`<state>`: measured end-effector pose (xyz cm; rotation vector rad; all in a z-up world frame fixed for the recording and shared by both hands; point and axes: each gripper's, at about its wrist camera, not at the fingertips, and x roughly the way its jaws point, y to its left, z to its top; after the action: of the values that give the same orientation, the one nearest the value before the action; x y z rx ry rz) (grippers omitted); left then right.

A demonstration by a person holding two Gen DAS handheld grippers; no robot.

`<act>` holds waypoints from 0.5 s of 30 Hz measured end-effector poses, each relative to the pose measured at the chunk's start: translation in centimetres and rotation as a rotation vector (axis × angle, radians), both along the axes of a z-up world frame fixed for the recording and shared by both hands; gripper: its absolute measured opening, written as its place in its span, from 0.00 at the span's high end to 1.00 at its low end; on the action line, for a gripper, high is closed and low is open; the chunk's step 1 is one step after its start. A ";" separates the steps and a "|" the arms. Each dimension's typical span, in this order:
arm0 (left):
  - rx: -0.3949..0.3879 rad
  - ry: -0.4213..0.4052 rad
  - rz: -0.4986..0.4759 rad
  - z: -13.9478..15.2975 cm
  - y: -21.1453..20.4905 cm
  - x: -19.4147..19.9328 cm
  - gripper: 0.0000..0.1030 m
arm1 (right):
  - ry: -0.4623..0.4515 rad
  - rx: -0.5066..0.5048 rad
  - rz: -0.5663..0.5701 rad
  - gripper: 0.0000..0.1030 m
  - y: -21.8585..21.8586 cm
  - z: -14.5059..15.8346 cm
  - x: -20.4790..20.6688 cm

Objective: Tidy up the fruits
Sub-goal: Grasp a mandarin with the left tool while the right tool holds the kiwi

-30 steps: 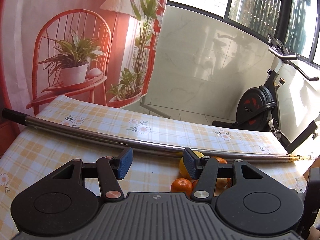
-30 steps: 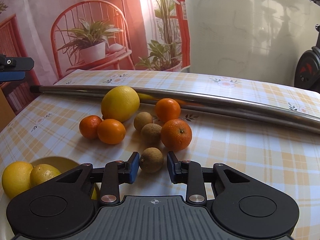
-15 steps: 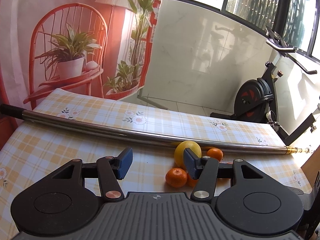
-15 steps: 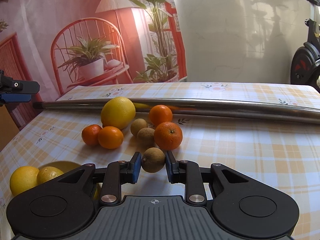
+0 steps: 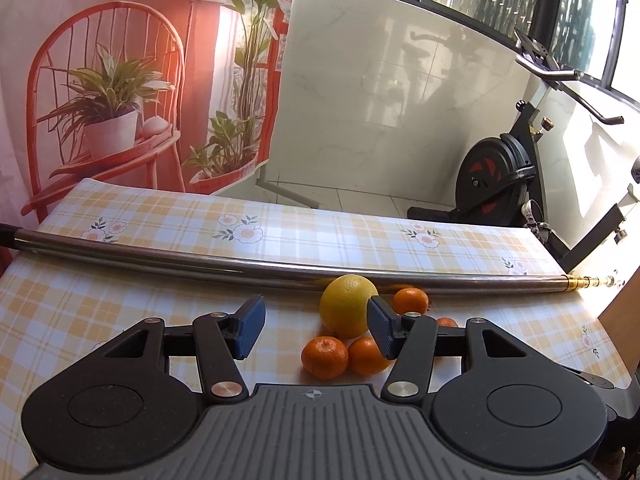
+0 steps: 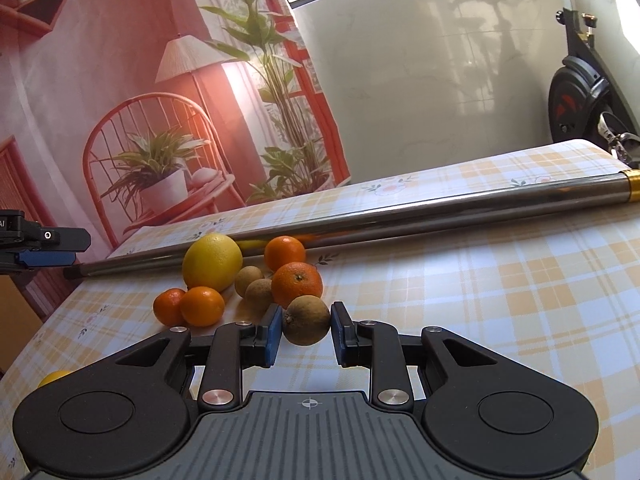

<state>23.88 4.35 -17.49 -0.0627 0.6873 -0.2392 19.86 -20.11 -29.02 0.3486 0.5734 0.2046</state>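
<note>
My right gripper (image 6: 306,330) is shut on a brown round fruit (image 6: 307,319), with a blue pad pressed on each side of it, low over the checked tablecloth. Just beyond lie a big yellow citrus (image 6: 212,260), two oranges (image 6: 297,284), two mandarins (image 6: 202,306) and two more brown fruits (image 6: 259,293). My left gripper (image 5: 315,328) is open with nothing between its fingers. Ahead of it and to the right are the yellow citrus (image 5: 347,306) and the mandarins (image 5: 324,357). The left gripper (image 6: 44,246) also shows at the left edge of the right wrist view.
A long steel pole (image 5: 280,268) lies across the table behind the fruit. A bit of yellow fruit (image 6: 52,378) peeks out at the right wrist view's lower left. An exercise bike (image 5: 500,176) stands beyond the table's far right; a printed backdrop hangs behind.
The right gripper has closed its last bit onto the brown fruit and rolled, tilting its view. The lemons at lower left have nearly left that view. The left gripper has shifted towards the fruit pile.
</note>
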 end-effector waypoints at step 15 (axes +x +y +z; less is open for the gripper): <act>0.018 0.082 -0.080 -2.7 -2.0 2.9 0.43 | 0.003 0.014 -0.006 0.77 0.1 -0.1 -0.1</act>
<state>26.73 2.35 -20.16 -0.0278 0.7748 -0.3090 19.74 -20.02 -29.11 0.3646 0.5737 0.2027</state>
